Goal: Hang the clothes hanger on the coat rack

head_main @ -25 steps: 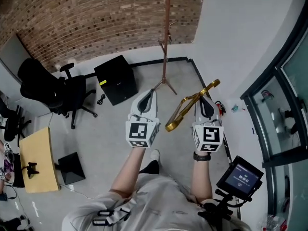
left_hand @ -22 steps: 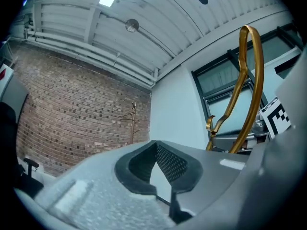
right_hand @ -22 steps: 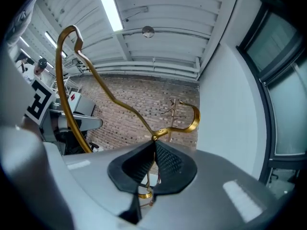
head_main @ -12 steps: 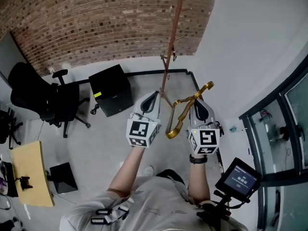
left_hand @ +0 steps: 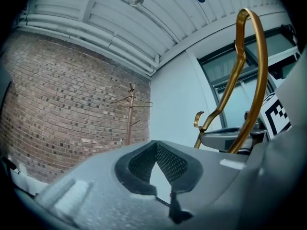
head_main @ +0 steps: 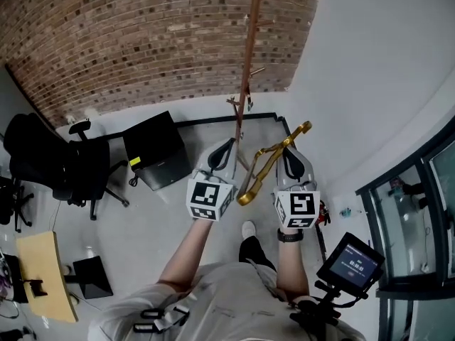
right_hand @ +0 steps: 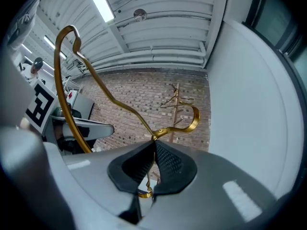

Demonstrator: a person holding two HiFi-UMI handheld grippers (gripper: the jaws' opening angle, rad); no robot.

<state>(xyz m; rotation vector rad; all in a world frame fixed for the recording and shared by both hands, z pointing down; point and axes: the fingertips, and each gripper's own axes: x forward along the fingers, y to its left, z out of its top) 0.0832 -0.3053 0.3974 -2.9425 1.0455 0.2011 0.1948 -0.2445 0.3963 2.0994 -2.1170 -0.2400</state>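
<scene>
A gold clothes hanger (head_main: 264, 163) is held up in front of me, my right gripper (head_main: 293, 149) shut on it near the neck. In the right gripper view the hanger (right_hand: 98, 83) arcs up to the left and its hook (right_hand: 190, 123) curls just past the jaws. The wooden coat rack (head_main: 245, 84) stands ahead by the brick wall, beyond both grippers and apart from the hanger. It carries a thin wire hanger (left_hand: 130, 101) near its top. My left gripper (head_main: 225, 145) is shut on nothing, beside the gold hanger (left_hand: 252, 75).
A black cabinet (head_main: 155, 150) stands left of the rack's foot, with a black office chair (head_main: 53, 163) further left. The white wall (head_main: 370, 69) runs close on the right, next to a glass partition (head_main: 419, 219). A small screen (head_main: 351, 263) sits at my lower right.
The coat rack has drawn closer and shows taller in the head view. Both grippers and the gold hanger keep their places relative to each other, the right one still shut on it.
</scene>
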